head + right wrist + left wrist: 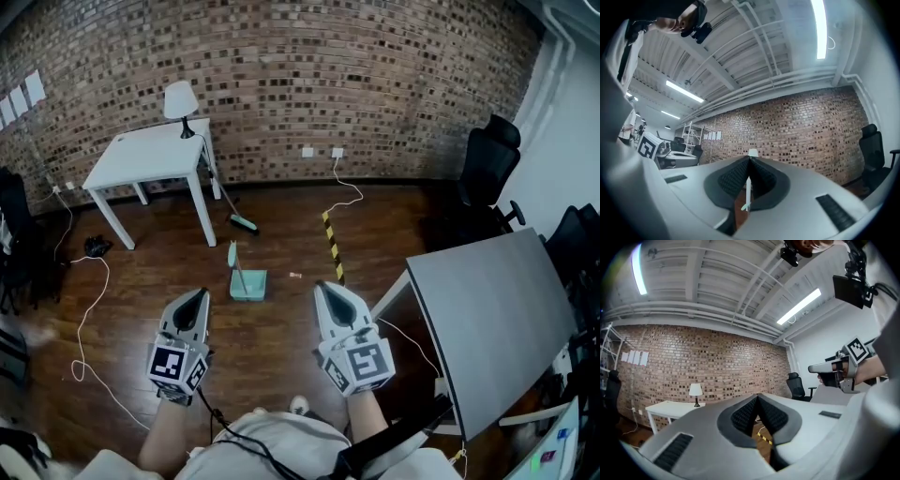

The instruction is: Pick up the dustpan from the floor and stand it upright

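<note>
Dustpan (247, 281) upright on floor (281, 347); left gripper (197, 293), right gripper (324, 287) closed.

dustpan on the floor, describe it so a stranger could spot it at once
Start at the white table against the brick wall and come forward over the wooden floor. The pale teal plastic dustpan sits in the open, left of the yellow-and-black striped tape. Unlike the teal-headed broom by the table leg, it is a square tray with a short handle.
</note>
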`<action>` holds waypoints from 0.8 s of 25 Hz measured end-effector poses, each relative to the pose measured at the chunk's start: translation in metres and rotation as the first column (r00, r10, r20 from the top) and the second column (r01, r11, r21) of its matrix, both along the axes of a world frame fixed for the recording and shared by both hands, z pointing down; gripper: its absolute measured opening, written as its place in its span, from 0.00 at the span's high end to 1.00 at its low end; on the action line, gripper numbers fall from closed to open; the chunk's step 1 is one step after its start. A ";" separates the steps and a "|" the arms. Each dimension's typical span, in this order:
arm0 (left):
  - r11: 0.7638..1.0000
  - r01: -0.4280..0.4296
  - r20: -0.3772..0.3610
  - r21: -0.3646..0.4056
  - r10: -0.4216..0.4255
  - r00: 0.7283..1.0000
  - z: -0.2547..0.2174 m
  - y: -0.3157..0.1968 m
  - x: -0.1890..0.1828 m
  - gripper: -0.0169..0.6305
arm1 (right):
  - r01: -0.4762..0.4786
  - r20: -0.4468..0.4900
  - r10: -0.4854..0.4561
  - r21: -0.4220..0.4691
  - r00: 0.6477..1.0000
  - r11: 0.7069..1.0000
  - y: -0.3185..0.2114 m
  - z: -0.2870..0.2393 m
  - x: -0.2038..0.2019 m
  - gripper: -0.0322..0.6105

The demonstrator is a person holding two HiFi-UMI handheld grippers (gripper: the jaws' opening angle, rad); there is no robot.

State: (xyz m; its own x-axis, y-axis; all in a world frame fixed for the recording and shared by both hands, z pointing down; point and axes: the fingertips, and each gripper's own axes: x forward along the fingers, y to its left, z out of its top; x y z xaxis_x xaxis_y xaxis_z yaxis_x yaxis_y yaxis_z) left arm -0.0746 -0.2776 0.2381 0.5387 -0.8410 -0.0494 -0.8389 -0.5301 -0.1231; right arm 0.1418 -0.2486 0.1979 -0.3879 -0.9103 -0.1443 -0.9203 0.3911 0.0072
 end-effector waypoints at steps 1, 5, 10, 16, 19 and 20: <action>1.000 0.002 -0.017 -0.001 -0.002 1.000 0.000 0.004 -0.006 0.98 | -0.001 -0.004 0.000 -0.012 1.000 1.000 0.005 0.003 -0.002 0.97; 0.999 -0.037 -0.080 0.001 0.037 0.996 0.011 0.034 -0.021 0.98 | -0.035 0.016 0.036 -0.063 0.999 0.997 0.034 0.016 0.006 0.97; 0.989 -0.142 -0.032 0.038 0.143 0.989 0.014 0.070 -0.020 0.98 | -0.113 0.023 0.114 -0.057 0.993 0.992 0.074 0.009 0.027 0.98; 0.986 -0.148 -0.108 0.081 0.156 0.982 0.008 0.159 -0.007 0.98 | -0.112 0.110 0.123 -0.097 0.986 0.989 0.154 0.015 0.055 0.98; 0.984 -0.166 -0.096 0.068 0.172 0.980 0.010 0.215 0.015 0.98 | -0.063 0.137 0.067 -0.031 0.988 0.998 0.210 0.000 0.065 0.97; 0.982 -0.179 -0.108 0.053 0.183 0.977 0.011 0.237 0.023 0.98 | -0.048 0.128 0.050 -0.017 0.991 0.999 0.231 -0.003 0.069 0.97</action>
